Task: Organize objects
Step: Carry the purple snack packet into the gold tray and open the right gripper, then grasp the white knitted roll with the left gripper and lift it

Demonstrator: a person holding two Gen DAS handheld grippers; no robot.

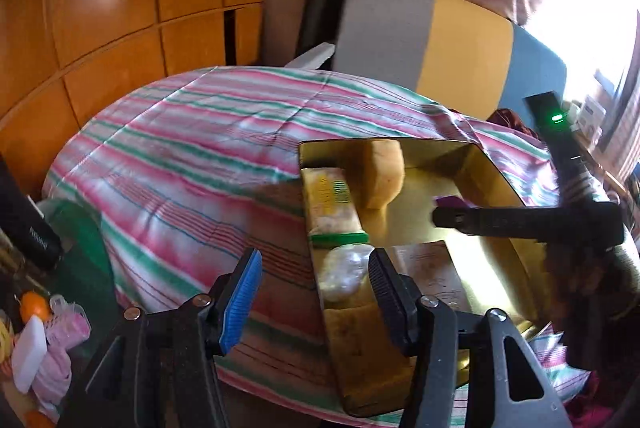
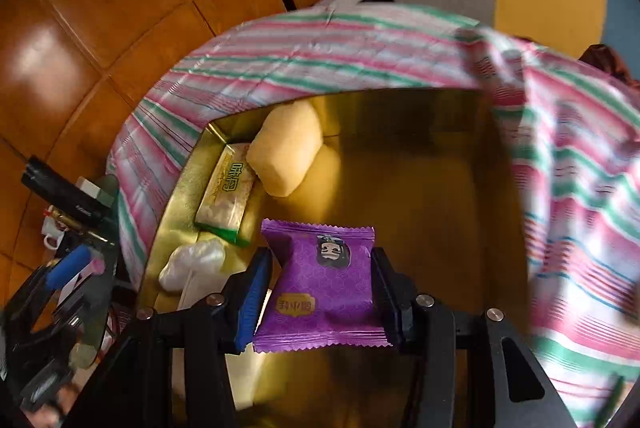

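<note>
Right gripper (image 2: 322, 292): its fingers (image 2: 252, 298) clench a purple crinkle-edged snack packet (image 2: 324, 280) by its side edges, held above the floor of a gold rectangular metal tin (image 2: 420, 187). Inside the tin, near its left wall, lie a pale yellow pillow-shaped bun (image 2: 286, 151), a green-edged wrapped biscuit bar (image 2: 228, 193) and a white clear-wrapped sweet (image 2: 192, 264). Left gripper (image 1: 316, 292): fingers released, nothing between them, straddling the tin's near wall. The tin rests on a pink, green and white striped cloth (image 1: 192, 155).
</note>
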